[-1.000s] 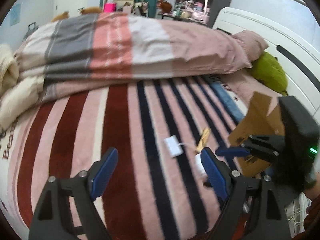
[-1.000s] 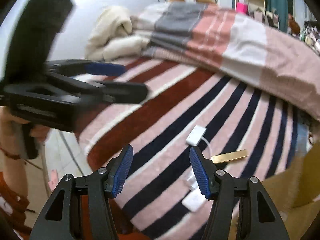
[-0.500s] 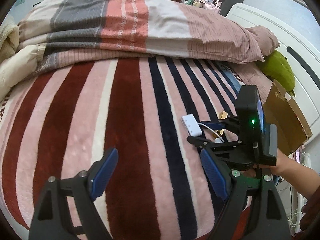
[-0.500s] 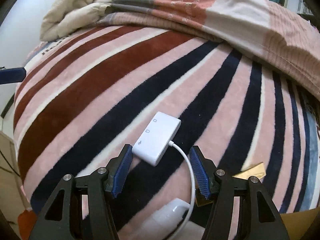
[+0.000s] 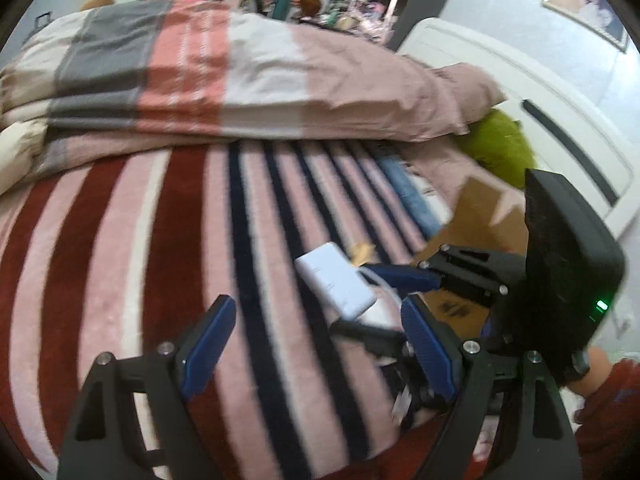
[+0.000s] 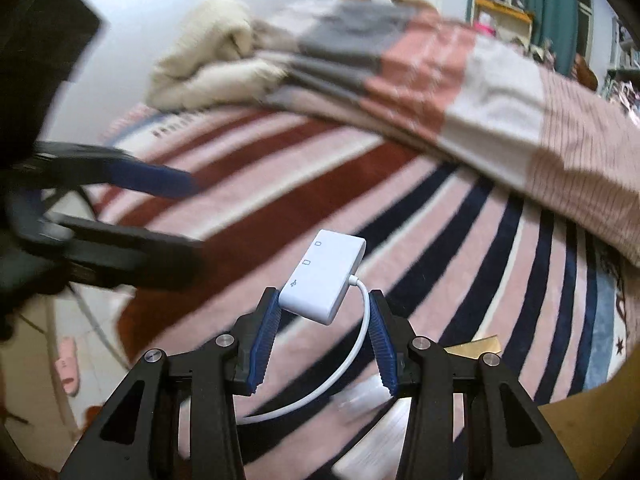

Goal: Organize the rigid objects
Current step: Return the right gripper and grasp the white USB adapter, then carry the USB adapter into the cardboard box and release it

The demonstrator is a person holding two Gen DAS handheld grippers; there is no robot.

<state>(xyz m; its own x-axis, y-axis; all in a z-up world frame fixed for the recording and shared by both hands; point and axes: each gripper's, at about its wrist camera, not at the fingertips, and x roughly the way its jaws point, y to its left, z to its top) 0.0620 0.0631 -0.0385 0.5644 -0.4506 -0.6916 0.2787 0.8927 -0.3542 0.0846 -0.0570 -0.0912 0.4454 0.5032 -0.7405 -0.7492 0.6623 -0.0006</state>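
A white adapter hub point(image 6: 322, 276) with a short white cable point(image 6: 352, 364) is held between my right gripper's point(image 6: 322, 340) blue pads, lifted above the striped bed blanket point(image 6: 360, 184). The same hub point(image 5: 335, 280) shows in the left wrist view, clamped by the right gripper point(image 5: 384, 300) coming in from the right. My left gripper point(image 5: 316, 344) is open and empty, just in front of and below the hub. A gold flat piece point(image 6: 476, 346) lies on the blanket. A white box point(image 6: 372, 440) lies below the right gripper.
An open cardboard box point(image 5: 480, 224) stands at the bed's right side, next to a green plush point(image 5: 500, 152) and the white headboard point(image 5: 560, 128). A folded striped duvet point(image 5: 200, 72) fills the far half of the bed. A cream blanket point(image 6: 208, 52) lies at the far left.
My right gripper has closed on the white hub and raised it off the blanket. The left gripper has moved closer to the hub and stays open.
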